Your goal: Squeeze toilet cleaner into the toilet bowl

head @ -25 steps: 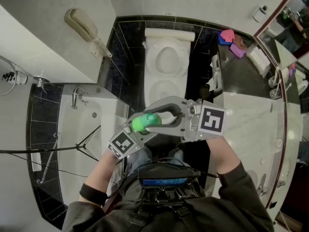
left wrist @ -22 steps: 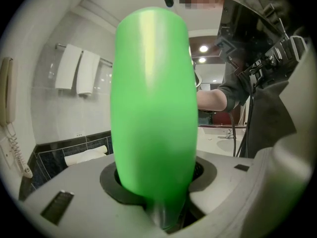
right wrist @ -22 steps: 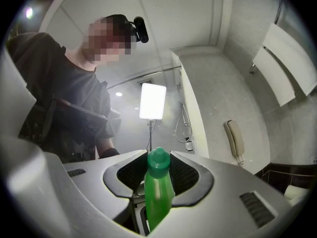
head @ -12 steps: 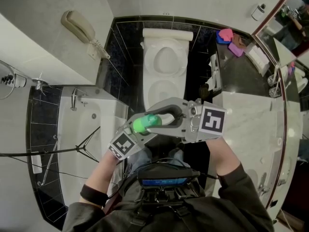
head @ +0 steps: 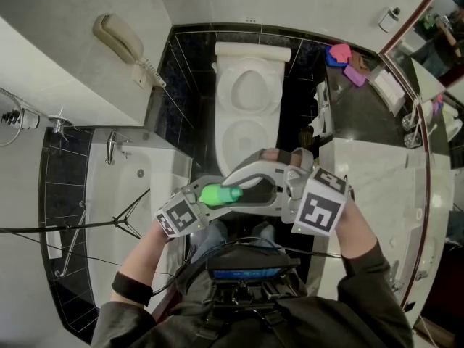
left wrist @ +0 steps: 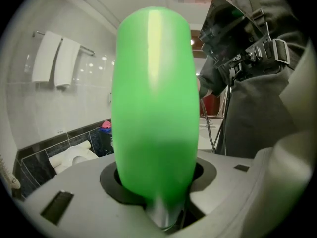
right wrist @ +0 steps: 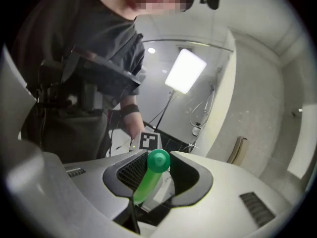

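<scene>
A green toilet-cleaner bottle lies level between my two grippers, over my lap and short of the white toilet, whose lid is up. My left gripper is shut on the bottle's body, which fills the left gripper view. From the right, my right gripper is shut on the round green cap, which sits between the meshed pad and the dark pad. These jaws have just been opening slightly, with the cap still between them. In the left gripper view the toilet is far off at the lower left.
A bathtub lies left of me, with a wall phone above it. On the right runs a marble counter, with a toilet brush holder beside the toilet. Pink items lie on the dark ledge at the back right.
Both grippers have sunk a little toward me with the bottle. The right gripper has rolled, so its marker cube now sits tilted and lower. The bottle stays held between them.
</scene>
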`<control>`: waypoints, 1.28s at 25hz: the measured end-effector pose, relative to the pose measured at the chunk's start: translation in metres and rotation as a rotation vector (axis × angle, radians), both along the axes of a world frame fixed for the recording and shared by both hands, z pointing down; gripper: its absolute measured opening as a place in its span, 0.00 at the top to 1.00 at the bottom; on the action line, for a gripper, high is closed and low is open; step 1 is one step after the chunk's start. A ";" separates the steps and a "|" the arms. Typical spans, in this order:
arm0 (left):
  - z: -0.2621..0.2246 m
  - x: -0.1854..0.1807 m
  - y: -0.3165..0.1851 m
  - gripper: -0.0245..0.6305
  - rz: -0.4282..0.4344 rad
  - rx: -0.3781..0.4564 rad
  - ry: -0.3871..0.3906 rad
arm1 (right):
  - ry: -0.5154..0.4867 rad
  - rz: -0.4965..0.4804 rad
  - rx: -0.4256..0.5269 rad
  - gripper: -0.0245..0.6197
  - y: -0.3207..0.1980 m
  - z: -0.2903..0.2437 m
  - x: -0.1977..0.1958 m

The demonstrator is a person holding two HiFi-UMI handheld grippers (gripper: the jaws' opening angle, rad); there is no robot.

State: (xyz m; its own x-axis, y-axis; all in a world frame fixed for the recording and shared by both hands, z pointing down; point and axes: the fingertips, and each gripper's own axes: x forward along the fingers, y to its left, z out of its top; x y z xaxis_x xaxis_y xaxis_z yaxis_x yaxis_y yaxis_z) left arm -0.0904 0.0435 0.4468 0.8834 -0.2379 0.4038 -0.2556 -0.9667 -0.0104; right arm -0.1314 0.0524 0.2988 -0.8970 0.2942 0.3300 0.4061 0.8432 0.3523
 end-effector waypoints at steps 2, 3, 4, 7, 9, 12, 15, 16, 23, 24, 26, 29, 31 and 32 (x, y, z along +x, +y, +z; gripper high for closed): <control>0.005 -0.002 0.000 0.66 -0.004 0.002 -0.014 | 0.053 -0.014 0.108 0.71 0.001 0.008 0.000; 0.006 -0.003 -0.002 0.66 -0.013 0.005 -0.015 | 0.064 -0.009 0.133 0.70 0.000 0.011 -0.001; 0.007 -0.004 -0.003 0.66 -0.026 0.007 -0.012 | 0.063 0.006 0.136 0.69 -0.001 0.012 -0.002; 0.004 -0.007 -0.012 0.66 -0.091 0.015 0.019 | -0.006 0.095 -0.014 0.68 -0.013 0.006 -0.008; 0.000 -0.009 -0.021 0.66 -0.149 0.031 0.034 | -0.094 0.165 -0.211 0.65 -0.028 -0.007 -0.009; -0.004 -0.012 -0.035 0.66 -0.249 0.067 0.035 | -0.233 0.296 -0.559 0.59 -0.050 -0.018 -0.004; -0.006 -0.019 -0.054 0.66 -0.376 0.097 0.039 | -0.357 0.452 -0.758 0.58 -0.079 -0.016 0.001; -0.007 -0.022 -0.061 0.66 -0.419 0.105 0.036 | -0.379 0.504 -0.815 0.58 -0.086 -0.015 0.002; -0.001 -0.044 -0.106 0.66 -0.706 0.159 -0.038 | -0.391 0.767 -1.201 0.58 -0.118 0.004 -0.004; 0.000 -0.046 -0.110 0.66 -0.734 0.164 -0.049 | -0.392 0.787 -1.237 0.58 -0.120 0.006 -0.005; 0.003 -0.051 -0.117 0.66 -0.778 0.173 -0.072 | -0.376 0.814 -1.284 0.59 -0.122 0.010 -0.009; 0.011 -0.057 -0.120 0.66 -0.833 0.175 -0.099 | -0.349 0.849 -1.337 0.59 -0.125 0.018 -0.013; 0.018 -0.060 -0.119 0.66 -0.871 0.164 -0.109 | -0.353 0.850 -1.375 0.63 -0.127 0.019 -0.016; 0.019 -0.061 -0.120 0.66 -0.881 0.165 -0.117 | -0.360 0.842 -1.392 0.65 -0.127 0.019 -0.017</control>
